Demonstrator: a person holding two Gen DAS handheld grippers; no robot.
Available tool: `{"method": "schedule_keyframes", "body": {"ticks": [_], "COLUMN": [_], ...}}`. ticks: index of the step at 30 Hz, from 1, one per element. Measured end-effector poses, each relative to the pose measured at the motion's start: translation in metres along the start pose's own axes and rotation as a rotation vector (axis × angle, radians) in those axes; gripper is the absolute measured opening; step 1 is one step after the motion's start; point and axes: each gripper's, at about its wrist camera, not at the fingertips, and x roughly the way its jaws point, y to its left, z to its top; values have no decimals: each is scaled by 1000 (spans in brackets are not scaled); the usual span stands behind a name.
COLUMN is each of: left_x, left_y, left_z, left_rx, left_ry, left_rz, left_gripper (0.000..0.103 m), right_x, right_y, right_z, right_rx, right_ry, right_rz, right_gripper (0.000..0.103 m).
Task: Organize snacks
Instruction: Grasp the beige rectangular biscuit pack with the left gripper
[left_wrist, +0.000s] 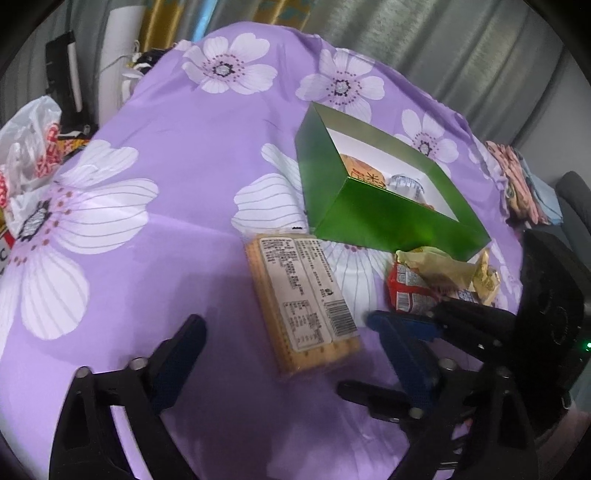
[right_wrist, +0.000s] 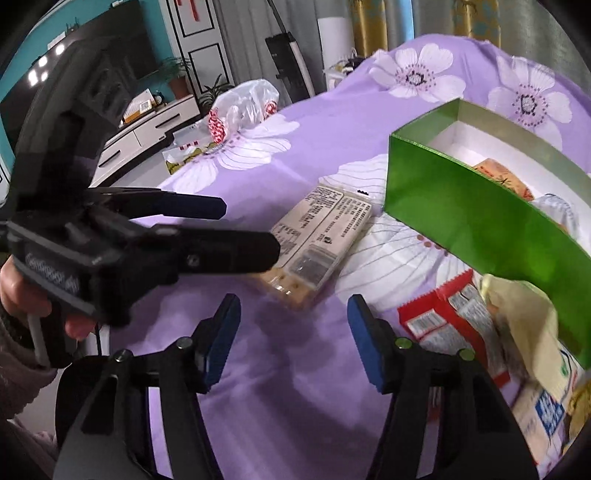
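Both sets of fingers are spread apart with nothing between them: the left gripper (left_wrist: 284, 336) straddles the cracker pack (left_wrist: 301, 299) on the purple cloth (left_wrist: 184, 155), the right gripper (right_wrist: 293, 332) just beside it. The green box (left_wrist: 369, 206), with snacks inside, sits behind; a red packet (left_wrist: 410, 290) lies in front of it.

Biscuit pack (left_wrist: 301, 299) lies before box (left_wrist: 369, 218), on cloth (left_wrist: 177, 155).

I am making out little legible text. On the left gripper's body (right_wrist: 51, 273), at the left of the right wrist view, a pale brand word is showing but too blurred to spell. The cracker pack (left_wrist: 303, 295) is showing a barcode and dense small print I cannot read. A large character is showing on an orange packet (left_wrist: 364, 171) inside the green box (left_wrist: 369, 214).
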Motion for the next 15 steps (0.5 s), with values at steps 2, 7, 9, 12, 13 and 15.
{"method": "schedule_keyframes", "body": {"ticks": [2, 7, 9, 12, 13, 15], "left_x": [6, 19, 22, 22, 23, 22], "left_y": [-1, -2, -2, 1, 2, 3], "left_z": [3, 6, 6, 8, 9, 9], "left_rx": [3, 17, 22, 12, 8, 2], "left_ry": [9, 34, 37, 36, 38, 30], "left_rz": [-20, -36, -33, -38, -36, -25], "left_gripper": [88, 63, 59, 47, 43, 43], "right_x": [8, 17, 21, 23, 25, 26], "right_y": [-3, -6, -6, -4, -5, -5], "right_z": [4, 14, 16, 19, 20, 23], "right_rx": [0, -19, -27, -50, -54, -66], "right_ry": [18, 35, 45, 51, 53, 56], "right_rz": [8, 0, -1, 4, 5, 2], "right_gripper": [59, 57, 57, 55, 53, 47]}}
